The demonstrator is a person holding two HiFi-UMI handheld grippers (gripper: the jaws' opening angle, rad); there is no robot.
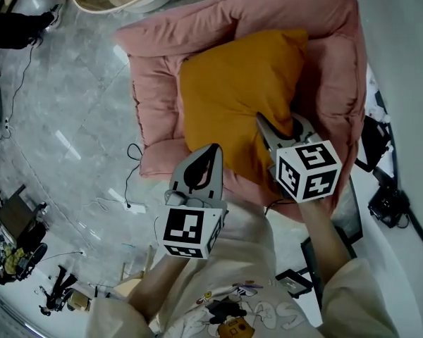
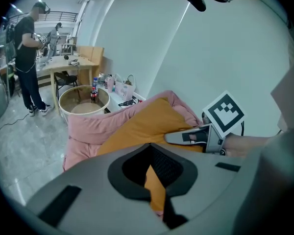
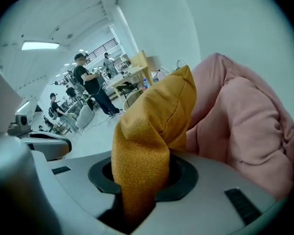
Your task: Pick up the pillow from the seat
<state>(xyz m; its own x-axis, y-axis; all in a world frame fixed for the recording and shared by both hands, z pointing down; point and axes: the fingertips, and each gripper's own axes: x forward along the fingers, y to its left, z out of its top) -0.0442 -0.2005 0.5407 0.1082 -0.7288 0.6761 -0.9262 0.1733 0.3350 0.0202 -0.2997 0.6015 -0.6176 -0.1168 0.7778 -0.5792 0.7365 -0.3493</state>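
Broadly, the pink seat (image 1: 324, 83) fills the upper half of the head view, its padded sides curling up round the cushion well. The orange pillow (image 1: 233, 97) lies in that well, tipped toward 1 o'clock, and its lower edge runs from 7 to 5 o'clock, nearest the person.

Both tools come in from that near edge, probably because it is the easiest part to reach and a hold at two spread points would keep the soft pillow from folding on the lift. The right tool (image 1: 282, 129) sits at the pillow's 5 o'clock. Its own view shows a thick bunch of orange cloth clamped between the jaws and bulging out past them. The left tool (image 1: 211, 150) sits at 7 o'clock with its jaws drawn close. A thin strip of orange shows in the slit, so it seems to pinch only the edge.

The right arm reaches further forward than the left, and both marker cubes face up. The pillow looks gripped but not yet lifted clear of the seat.
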